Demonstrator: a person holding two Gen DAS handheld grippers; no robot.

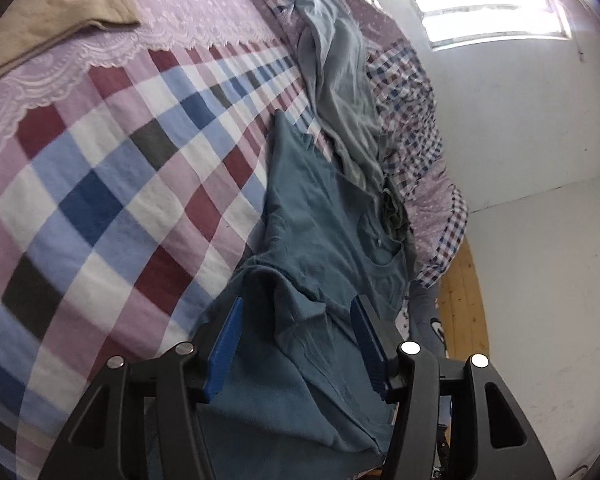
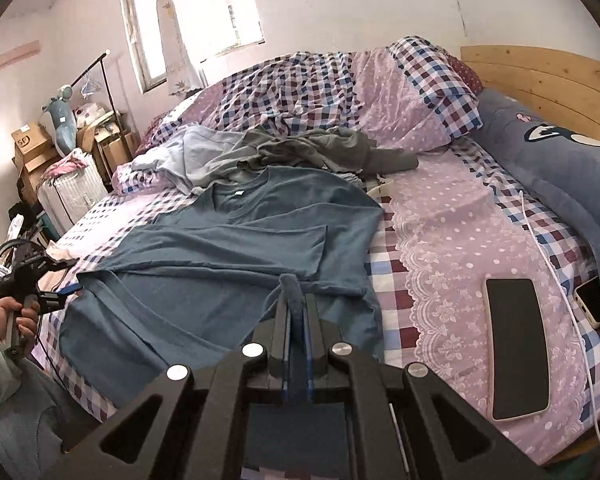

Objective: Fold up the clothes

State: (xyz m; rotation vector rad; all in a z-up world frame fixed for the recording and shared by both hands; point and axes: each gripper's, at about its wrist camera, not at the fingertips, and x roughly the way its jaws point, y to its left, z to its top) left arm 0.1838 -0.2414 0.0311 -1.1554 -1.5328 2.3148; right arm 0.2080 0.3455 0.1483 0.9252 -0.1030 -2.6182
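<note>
Pinching a ridge of teal cloth, your right gripper point(image 2: 298, 300) has its jaws nearly closed on the shirt point(image 2: 236, 248), a small fold standing up between the blue pads point(image 2: 287, 320) near the hem end closest to you. Over on the other side, your left gripper point(image 1: 296, 332) is spread wide with the pads point(image 1: 224, 344) straddling a rumpled edge of the same shirt, nothing clamped as far as I can see; from the right camera it sits at the shirt's left edge with your hand point(image 2: 18, 320) on its handle. Moving outward, the shirt lies on the bed point(image 2: 440, 240), collar away from you, with one sleeve laid across the chest and a long flap turned in over the body, so I'd judge a side fold is in and the lengthwise folds are left to do. Beyond the collar, a grey heap point(image 2: 300, 152) of other clothes lies crumpled and unfolded, touching the shirt's top edge, so there's more work waiting. Off to your right, a phone point(image 2: 516, 348) rests well clear of the cloth.
</note>
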